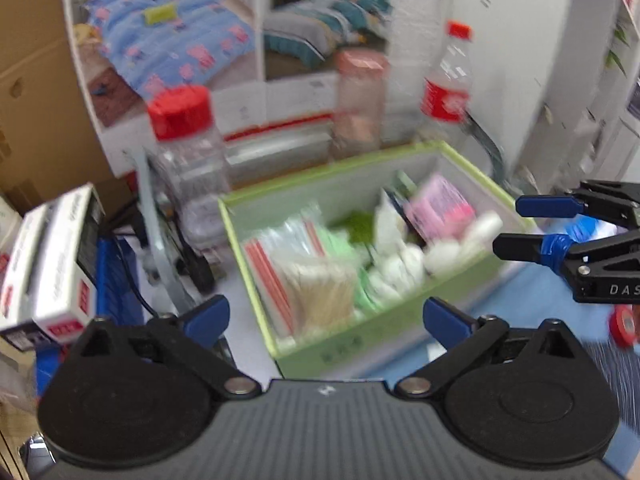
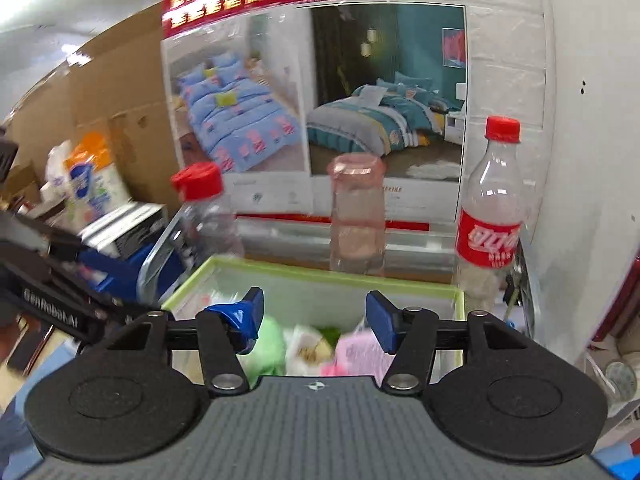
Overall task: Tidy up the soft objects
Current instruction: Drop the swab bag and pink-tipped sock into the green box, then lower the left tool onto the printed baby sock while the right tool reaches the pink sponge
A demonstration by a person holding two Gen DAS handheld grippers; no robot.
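A pale green rectangular box (image 1: 256, 240) with thin straight walls sits on a blue surface, directly ahead of both grippers. It is packed with soft things: clear plastic bags (image 1: 288, 248) edged in red, one bag of tan cotton swabs (image 1: 320, 292), white cotton balls (image 1: 404, 264), a mint-green packet (image 1: 336, 240) and a glossy pink packet (image 1: 440, 208) (details are blurred).

The left gripper (image 1: 326, 318) hangs just short of the box, jaws spread wide and empty. The right gripper (image 2: 316, 316) hovers over the box's near end, jaws partly apart with nothing between them — blue tape wraps one finger.

Behind the box stand three clear plastic containers: a red-lidded jar (image 1: 188, 152), a pinkish tumbler (image 1: 360, 100) and a red-labelled bottle (image 1: 448, 80). A bedding poster (image 2: 316, 92) covers the wall beyond.
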